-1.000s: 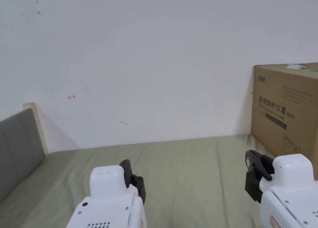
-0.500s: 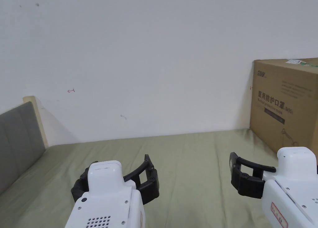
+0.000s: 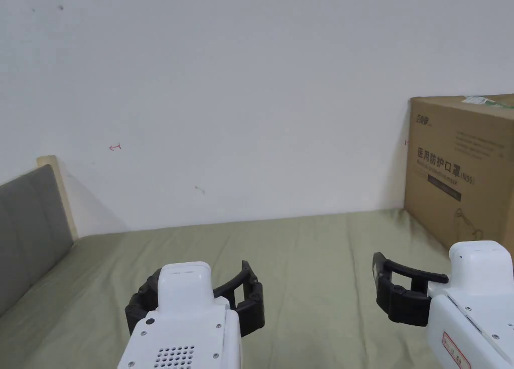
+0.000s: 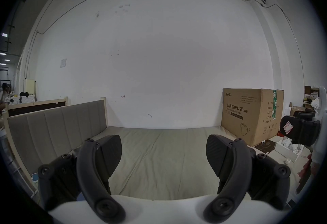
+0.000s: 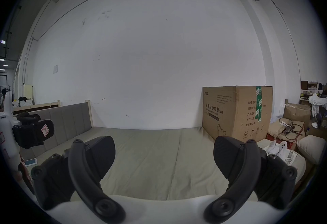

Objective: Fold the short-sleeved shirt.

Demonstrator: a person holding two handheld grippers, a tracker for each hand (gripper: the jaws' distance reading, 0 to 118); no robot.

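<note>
Hand-held gripper (image 4: 163, 154) wide open, holding nothing.

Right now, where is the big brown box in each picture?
Head view: the cardboard box stands at the right edge, on the green bed sheet, against the white wall.
Left gripper view: right of middle, beyond the right-hand jaw.
Right gripper view: right of middle, nearer the centre, above the right-hand jaw.
Shared landmark: the grey headboard, on the left in all three.

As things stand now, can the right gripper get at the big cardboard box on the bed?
Probably yes: the right gripper is open, the cardboard box stands just beyond it, and bare green sheet lies between.
</note>
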